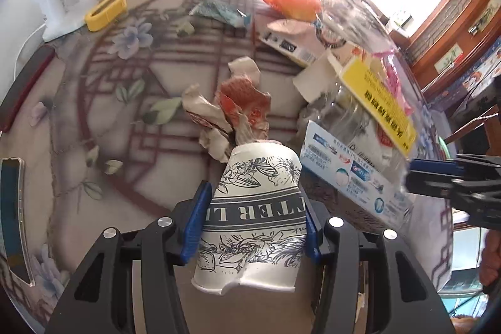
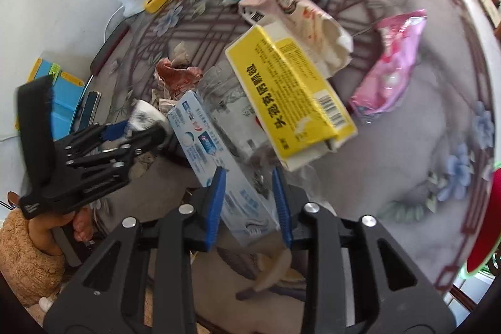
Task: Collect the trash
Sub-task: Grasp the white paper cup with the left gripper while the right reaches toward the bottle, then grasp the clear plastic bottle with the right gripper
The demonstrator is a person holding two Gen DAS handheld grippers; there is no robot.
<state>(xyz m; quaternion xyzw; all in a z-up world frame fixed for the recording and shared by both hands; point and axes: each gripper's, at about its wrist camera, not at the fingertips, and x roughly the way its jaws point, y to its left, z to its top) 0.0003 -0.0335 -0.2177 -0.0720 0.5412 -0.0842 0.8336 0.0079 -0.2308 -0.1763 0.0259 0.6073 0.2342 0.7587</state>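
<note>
Holding trash in both grippers above the patterned table.
Left gripper: fingers pinching a dented paper cup by its sides. Right gripper: fingers clamped on a clear bag holding a toothpaste box and a yellow box; crumpled wrappers lie just beyond the cup.

A matt paper cup is clamped by ribbed blue plastic pads. A glossy clear plastic bag is filled with smooth cardboard boxes. The bench is covered by a smooth printed cloth. Shiny metal screws are seen on black plastic.
</note>
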